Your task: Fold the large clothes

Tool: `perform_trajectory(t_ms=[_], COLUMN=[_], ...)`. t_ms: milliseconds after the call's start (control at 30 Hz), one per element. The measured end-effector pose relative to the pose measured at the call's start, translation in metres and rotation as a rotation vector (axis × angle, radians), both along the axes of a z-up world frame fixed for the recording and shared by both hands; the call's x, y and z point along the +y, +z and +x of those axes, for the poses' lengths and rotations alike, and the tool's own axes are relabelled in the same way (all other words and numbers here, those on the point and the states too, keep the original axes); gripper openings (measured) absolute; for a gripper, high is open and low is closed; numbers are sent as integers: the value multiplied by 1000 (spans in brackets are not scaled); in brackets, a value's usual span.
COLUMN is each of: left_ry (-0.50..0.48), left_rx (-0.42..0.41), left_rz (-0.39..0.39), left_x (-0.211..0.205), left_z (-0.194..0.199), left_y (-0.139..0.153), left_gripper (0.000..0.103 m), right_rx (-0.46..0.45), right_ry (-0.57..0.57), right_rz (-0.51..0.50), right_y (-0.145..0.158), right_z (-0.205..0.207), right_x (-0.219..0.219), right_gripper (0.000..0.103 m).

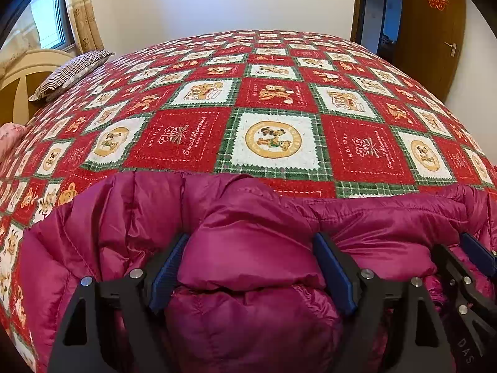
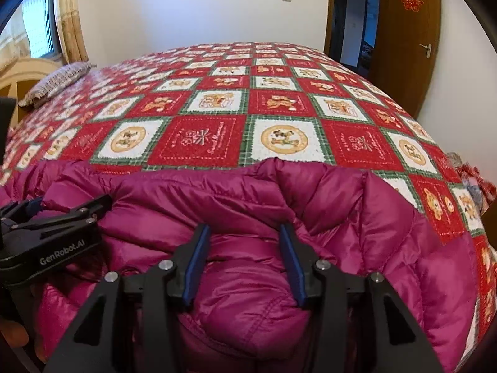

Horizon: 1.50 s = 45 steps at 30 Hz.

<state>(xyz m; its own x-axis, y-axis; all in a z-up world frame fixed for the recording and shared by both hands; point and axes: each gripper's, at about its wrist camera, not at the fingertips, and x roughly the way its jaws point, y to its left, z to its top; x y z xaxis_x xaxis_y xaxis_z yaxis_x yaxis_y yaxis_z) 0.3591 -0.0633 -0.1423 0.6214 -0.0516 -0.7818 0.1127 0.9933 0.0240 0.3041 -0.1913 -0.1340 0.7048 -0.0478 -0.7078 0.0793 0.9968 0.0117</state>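
Now magenta down jacket (image 1: 254,248) lies bunched on bed (image 1: 273,99) near edge, long axis left-right. Left fingers (image 1: 251,267) spread wide, released, puffy fold between them. Right fingers (image 2: 245,261) clenched on neighbouring fold, both hands equally near.

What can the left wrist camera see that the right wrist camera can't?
Only the left wrist view: something pink at the bed's far left edge, and a side look at the right gripper.

Only the right wrist view: a colourful bundle off the bed's right side, and a side look at the left gripper with white lettering on it.

Both: the purple puffy jacket, the red teddy-bear blanket, the striped pillow and the brown door.
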Motion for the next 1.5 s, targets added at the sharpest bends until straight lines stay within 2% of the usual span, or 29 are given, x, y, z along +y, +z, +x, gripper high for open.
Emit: perform_trajectory(t_ms=[100, 367, 433, 500, 600, 667, 800, 867, 900, 1033, 1100, 1167, 1200, 1300, 1367, 1433, 1500], left_ry=[0, 2, 2, 3, 4, 2, -49, -39, -19, 128, 219, 270, 279, 275, 275, 264, 218], left_rx=[-1, -5, -5, -6, -5, -2, 26, -58, -88, -174, -138, 2, 11, 0, -5, 15, 58], left_rz=[3, 4, 6, 9, 8, 7, -47, -80, -72, 21, 25, -85, -99, 55, 88, 51, -29], left_x=[1, -1, -3, -3, -4, -5, 10, 31, 40, 88, 108, 127, 129, 106, 102, 112, 125], left_z=[0, 0, -1, 0, 0, 1, -7, -25, -30, -45, -41, -22, -16, -9, -9, -12, -22], left_y=[0, 2, 4, 4, 4, 4, 18, 37, 42, 40, 22, -1, -2, -2, -2, 0, 11], left_gripper=[83, 83, 83, 83, 83, 83, 83, 83, 83, 83, 83, 86, 86, 88, 88, 88, 88], right_rx=[13, -12, -68, -101, -22, -3, -3, -9, -11, -17, -17, -16, -16, -16, -12, -1, 26], right_ry=[1, -7, -41, -128, -141, -134, -131, -130, -130, -130, -131, -131, -132, -135, -136, -135, -108], right_rz=[-37, -11, 15, 27, 55, 40, 34, 44, 46, 51, 50, 45, 44, 39, 36, 41, 64], right_y=[-1, 0, 6, 9, 1, 0, -2, -2, -3, -4, -4, -4, -4, -3, -2, -1, 7], right_z=[3, -2, -13, -20, -7, -2, -1, -2, -2, -4, -4, -4, -4, -4, -4, -4, -12], right_x=[5, 0, -7, -18, -25, -22, -21, -22, -23, -24, -24, -24, -24, -24, -24, -24, -28], right_gripper=[50, 50, 48, 54, 59, 61, 61, 61, 61, 61, 61, 61, 61, 61, 61, 62, 62])
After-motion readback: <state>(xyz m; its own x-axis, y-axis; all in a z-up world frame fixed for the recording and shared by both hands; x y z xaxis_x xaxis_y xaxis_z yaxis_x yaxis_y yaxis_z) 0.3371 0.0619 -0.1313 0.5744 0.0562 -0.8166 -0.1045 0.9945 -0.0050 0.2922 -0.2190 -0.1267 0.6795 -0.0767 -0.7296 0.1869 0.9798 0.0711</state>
